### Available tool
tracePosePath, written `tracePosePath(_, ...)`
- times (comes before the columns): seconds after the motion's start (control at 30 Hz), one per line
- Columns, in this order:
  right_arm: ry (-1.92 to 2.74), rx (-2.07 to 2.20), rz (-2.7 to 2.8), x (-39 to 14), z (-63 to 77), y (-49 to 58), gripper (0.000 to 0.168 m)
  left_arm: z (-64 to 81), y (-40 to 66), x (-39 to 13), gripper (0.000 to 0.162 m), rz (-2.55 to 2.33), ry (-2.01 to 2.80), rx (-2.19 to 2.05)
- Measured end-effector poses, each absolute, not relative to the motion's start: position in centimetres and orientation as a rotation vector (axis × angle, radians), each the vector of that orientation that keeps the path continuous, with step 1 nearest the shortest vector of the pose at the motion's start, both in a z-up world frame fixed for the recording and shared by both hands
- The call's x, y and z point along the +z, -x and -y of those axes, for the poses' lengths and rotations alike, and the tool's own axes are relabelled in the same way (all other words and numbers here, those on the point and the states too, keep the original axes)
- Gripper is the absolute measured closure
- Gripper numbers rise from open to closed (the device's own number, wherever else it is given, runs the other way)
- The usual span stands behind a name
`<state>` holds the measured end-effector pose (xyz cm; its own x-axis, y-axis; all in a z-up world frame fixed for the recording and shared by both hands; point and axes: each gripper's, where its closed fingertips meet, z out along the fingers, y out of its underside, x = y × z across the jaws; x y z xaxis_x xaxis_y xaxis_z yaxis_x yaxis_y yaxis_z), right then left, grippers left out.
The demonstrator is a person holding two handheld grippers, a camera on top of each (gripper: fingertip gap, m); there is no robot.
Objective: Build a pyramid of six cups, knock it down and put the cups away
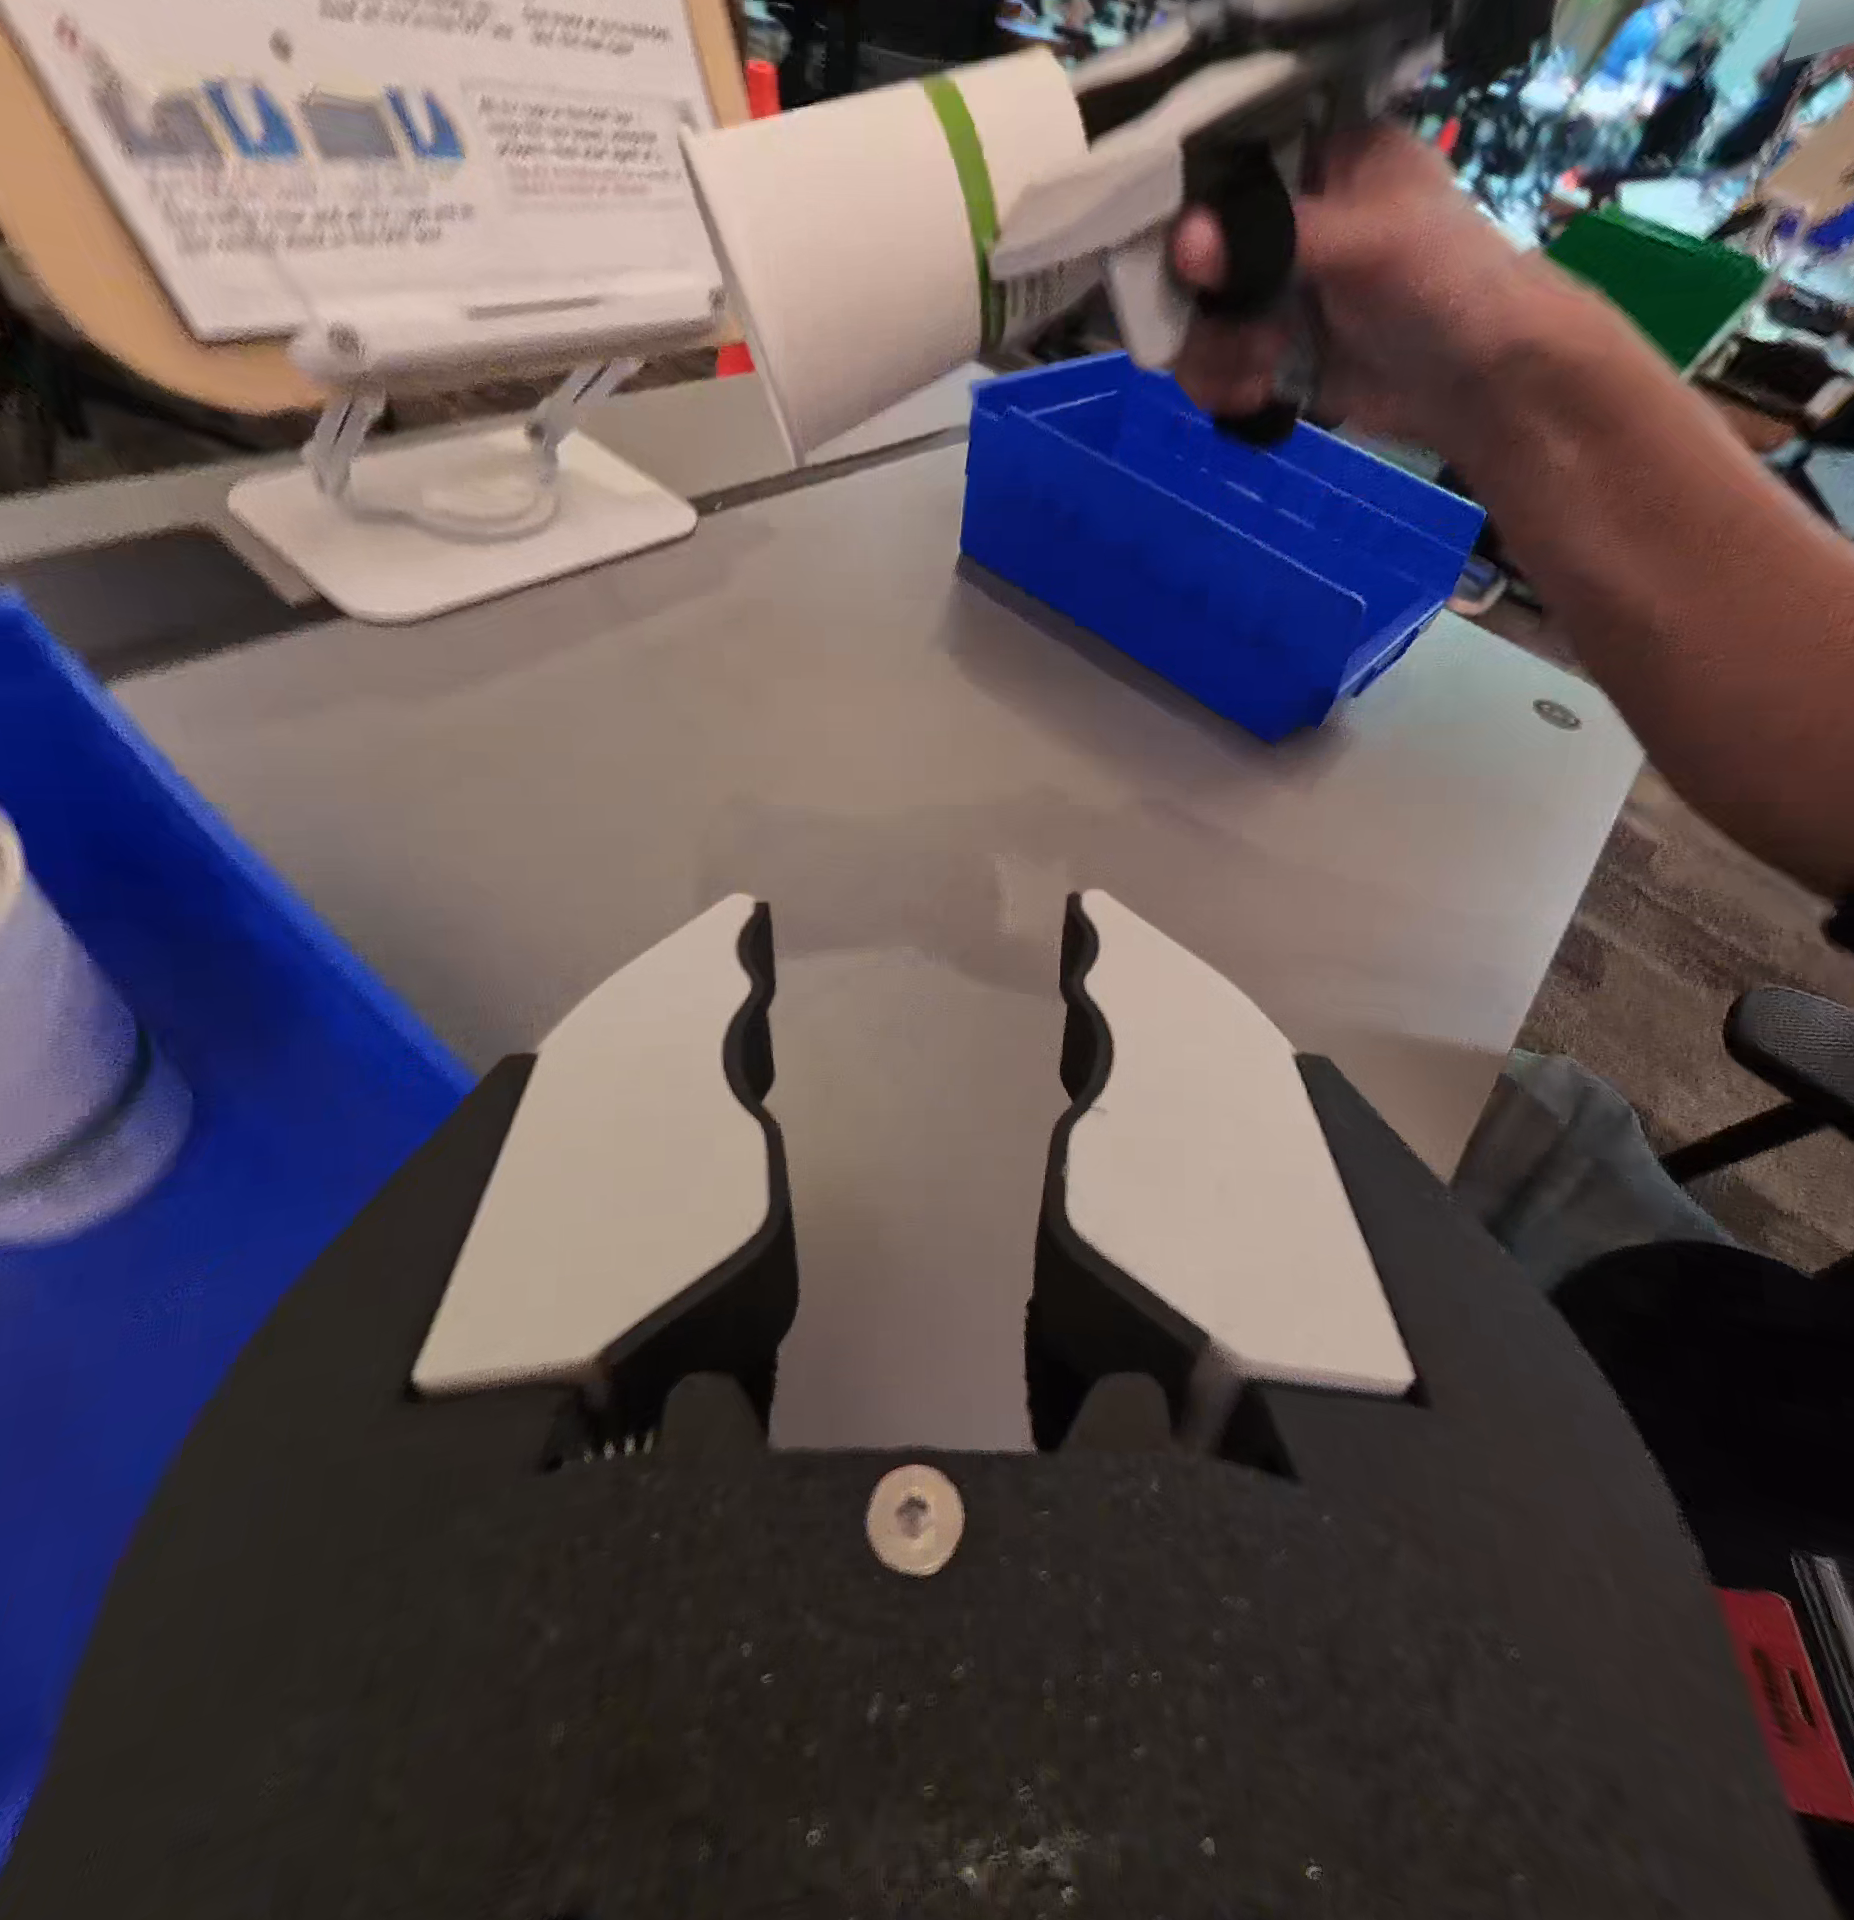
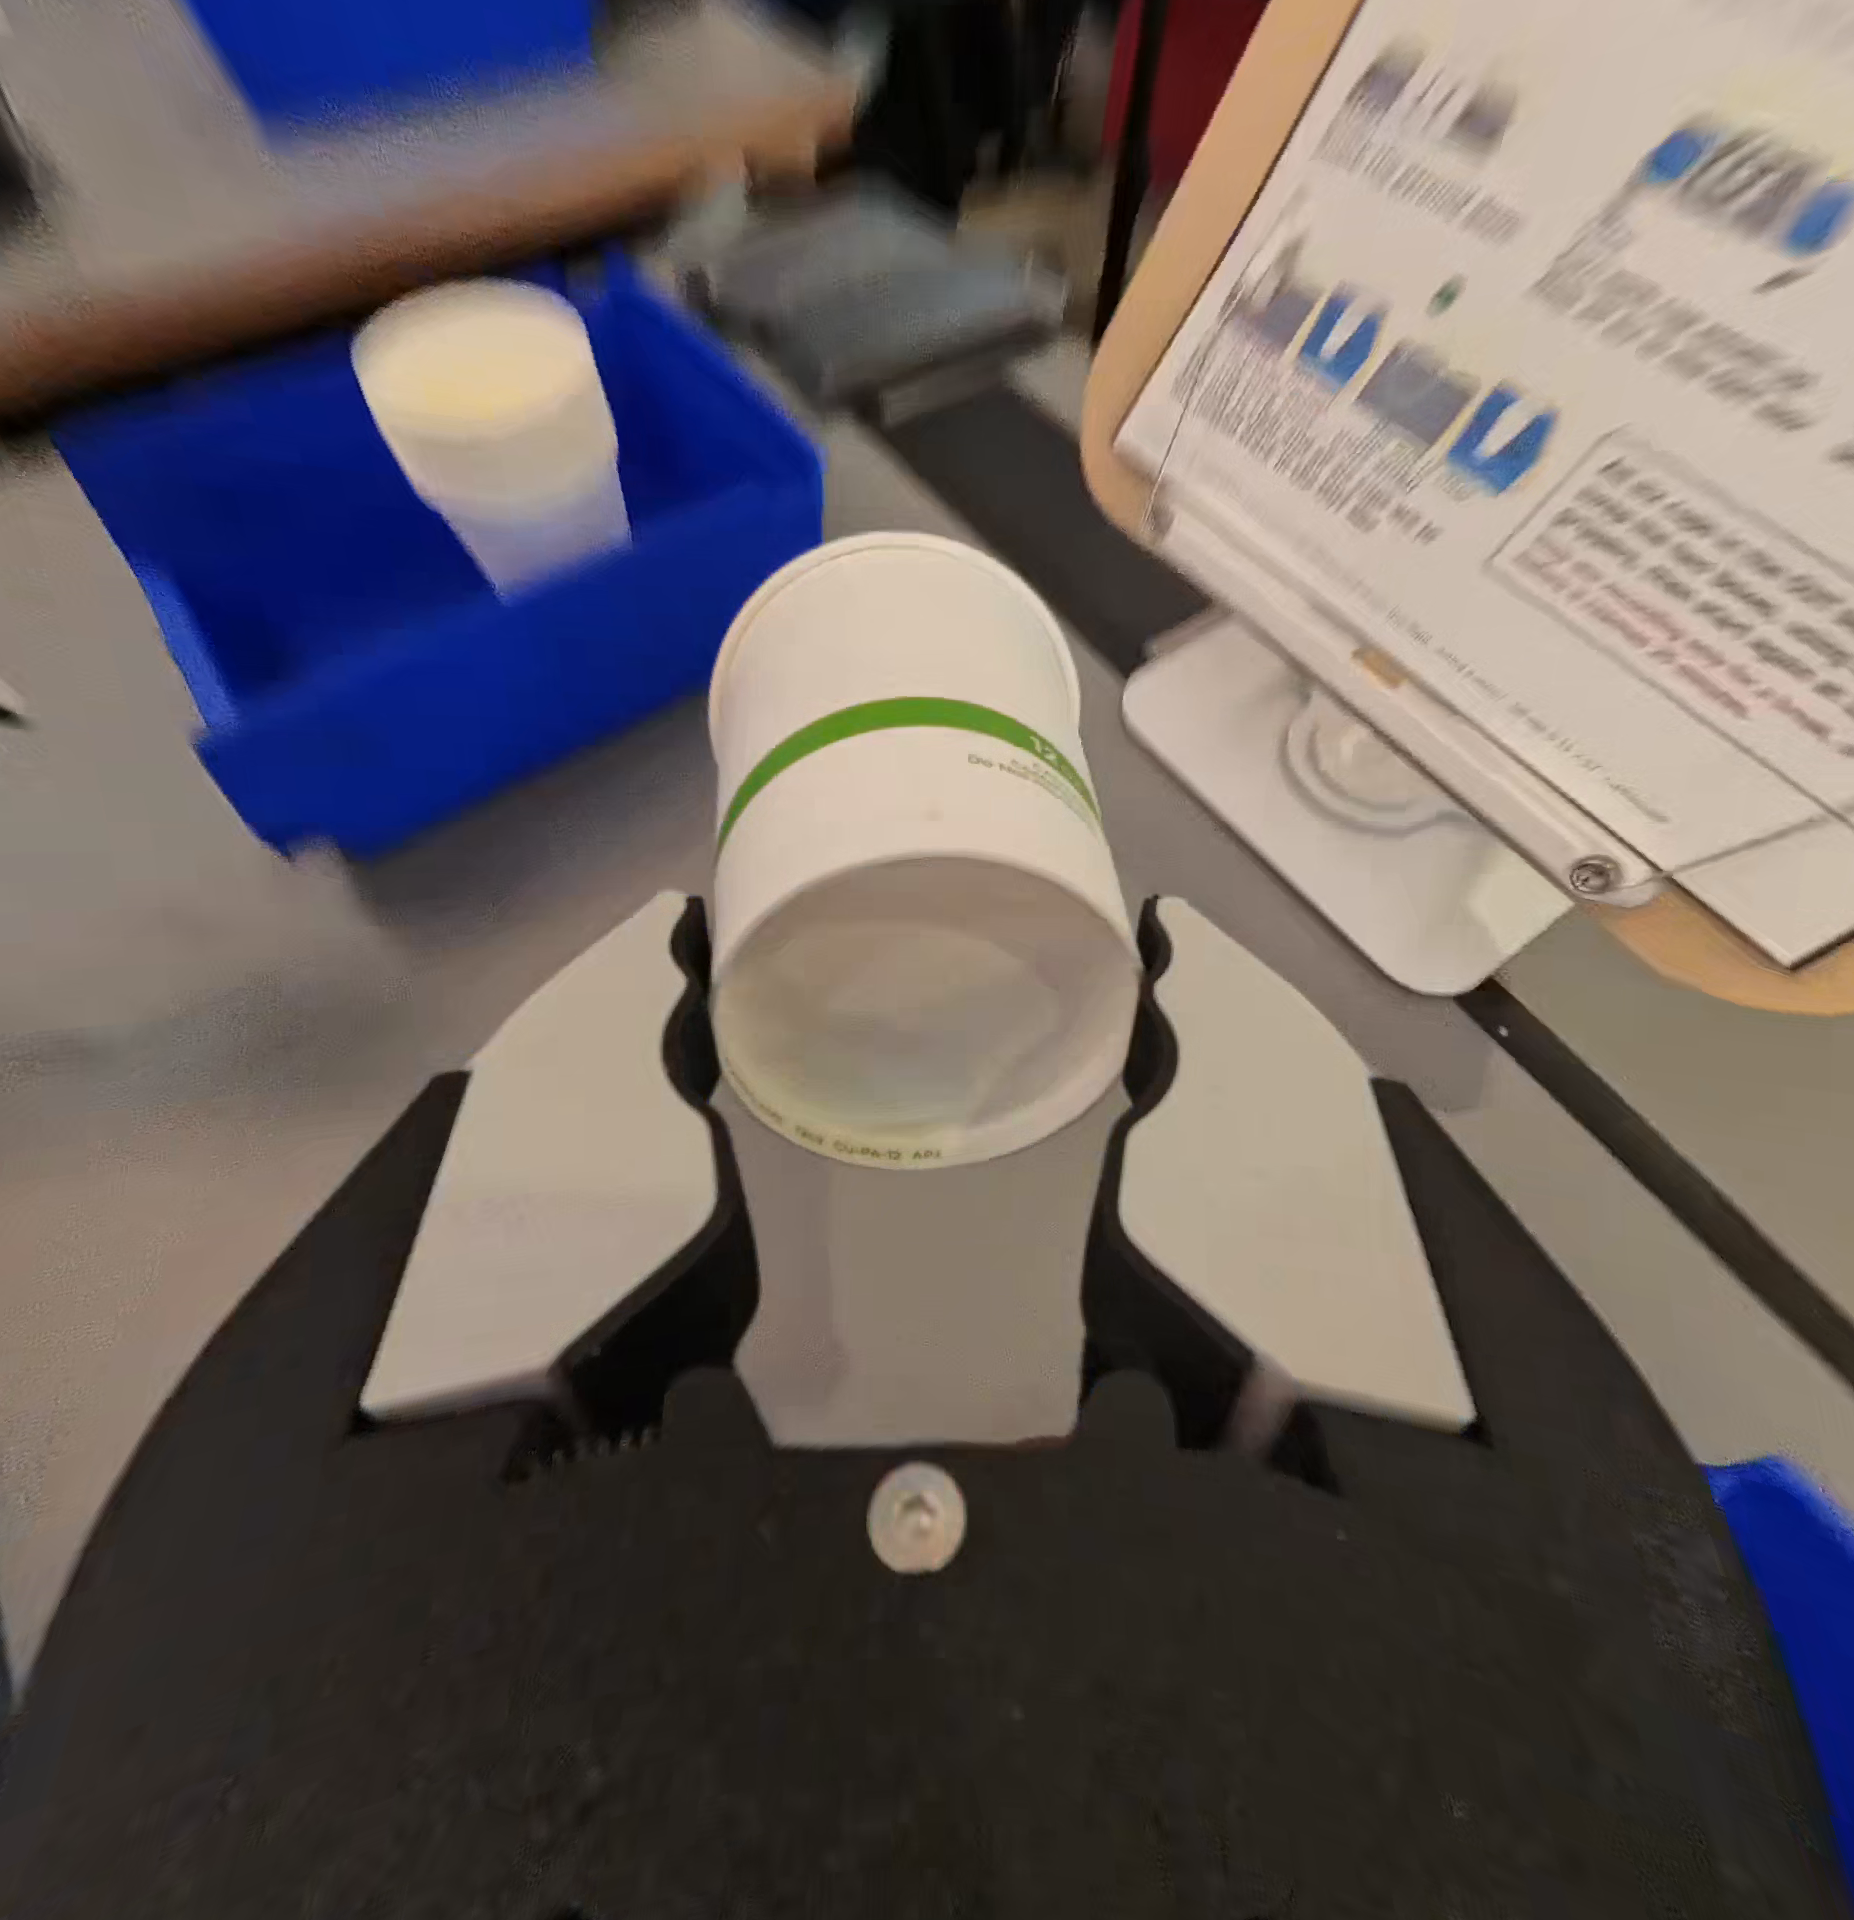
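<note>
In the right wrist view, the right tongs [image 2: 923, 997] were closed on the base end of a white paper cup [image 2: 902, 790] with a green band, one finger on each side of it. The cup lay tipped on its side in the air, its base facing the camera and its mouth pointing away. Beyond it to the left, a blue bin [image 2: 403, 665] sat on the grey surface [image 2: 175, 1091] with a stack of white cups [image 2: 492, 436] standing upright inside. To the right stood a sign on a white stand [image 2: 1422, 790].

In the left wrist view, the left tongs [image 1: 915, 935] were spread apart with nothing between the fingers, only bare surface [image 1: 694, 727] showing in the gap. At the near left edge, part of a blue bin [image 1: 206, 935] held a blurred stack of cups [image 1: 40, 1039]. Farther off to the right, a second blue bin [image 1: 1193, 561] sat on the surface near its far corner. Above that bin a hand [image 1: 1401, 301] held the right tongs [image 1: 1016, 229], which carried the cup [image 1: 861, 229] in the air, mouth angled down to the left. The sign [image 1: 383, 156] stood at the back left.
</note>
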<state>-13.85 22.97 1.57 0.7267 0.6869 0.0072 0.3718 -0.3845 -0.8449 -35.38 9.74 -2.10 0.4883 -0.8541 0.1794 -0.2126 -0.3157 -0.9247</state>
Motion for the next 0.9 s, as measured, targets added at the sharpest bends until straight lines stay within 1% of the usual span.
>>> tracePosePath(0.17, 2.320, 0.025, 1.375, -4.6, -25.3, 15.2, 0.091, -5.3, 39.4, -7.8, 0.109, -0.902, 1.960, -0.774)
tracePosePath(0.23, 2.395, -0.111, 1.562, -7.5, -25.5, 15.6, 0.091, -4.1, 40.9, -8.5, 0.109, -0.898, 1.976, -0.747)
tracePosePath(0.3, 2.480, -0.159, 1.710, -10.2, -24.8, 15.8, 0.091, -3.4, 42.2, -8.5, 0.109, -0.861, 1.981, -0.745)
tracePosePath(0.4, 2.583, -0.218, 1.813, -12.0, -24.0, 15.6, 0.091, -2.7, 43.4, -7.9, 0.110, -0.800, 1.968, -0.793)
tracePosePath(0.5, 2.623, -0.144, 1.813, -12.1, -23.6, 16.6, 0.091, -2.6, 43.9, -7.6, 0.110, -0.768, 1.947, -0.827)
tracePosePath(0.63, 2.631, -0.208, 1.828, -12.2, -23.7, 16.1, 0.091, -2.7, 43.9, -8.8, 0.108, -0.787, 1.997, -0.820)
tracePosePath(0.67, 2.625, -0.190, 1.828, -12.1, -23.8, 16.3, 0.089, -2.7, 43.8, -9.2, 0.108, -0.796, 2.014, -0.807)
tracePosePath(0.7, 2.620, -0.172, 1.814, -11.9, -23.8, 16.4, 0.078, -2.7, 43.8, -9.4, 0.107, -0.804, 2.024, -0.803)
tracePosePath(0.73, 2.608, -0.140, 1.787, -11.2, -23.7, 16.5, 0.074, -2.7, 43.7, -9.6, 0.107, -0.818, 2.035, -0.809)
tracePosePath(0.8, 2.505, -0.130, 1.700, -8.4, -24.1, 16.7, 0.072, -3.1, 43.7, -9.6, 0.108, -0.843, 2.049, -0.785)
tracePosePath(0.9, 2.264, 0.042, 1.484, -2.5, -22.4, 17.5, 0.075, -5.2, 44.2, -8.7, 0.110, -0.940, 2.066, -0.659)
